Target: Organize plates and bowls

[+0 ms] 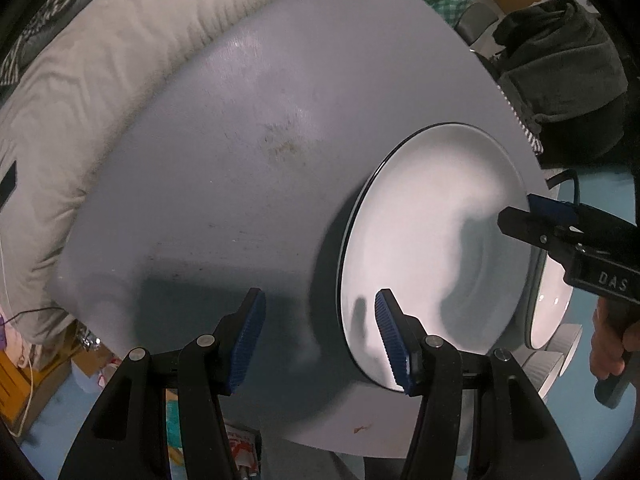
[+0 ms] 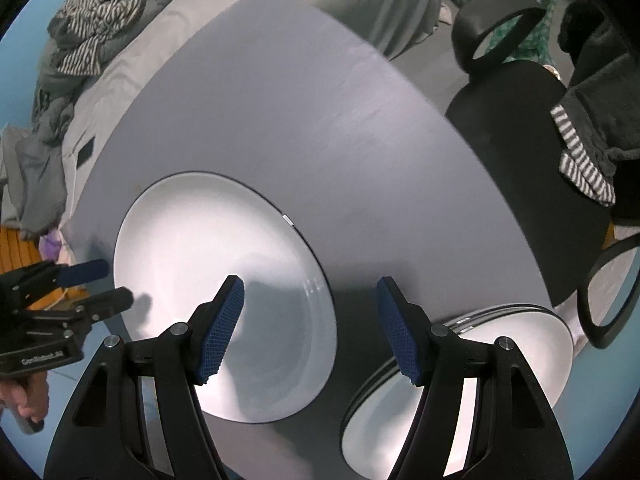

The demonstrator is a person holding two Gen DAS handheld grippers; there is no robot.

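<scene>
A large white plate with a thin dark rim lies on the grey table. My left gripper is open, one finger over the plate and the other over bare table, so the plate's rim lies between them. In the right wrist view the same plate has its opposite rim between the open fingers of my right gripper. A stack of white plates sits beside it near the table edge. Each gripper shows in the other's view: the right gripper and the left gripper, both open at the plate's edges.
White ribbed bowls sit past the plate stack. A black chair draped with dark clothing stands close to the table. A bed with pale bedding borders the far side. The floor is blue.
</scene>
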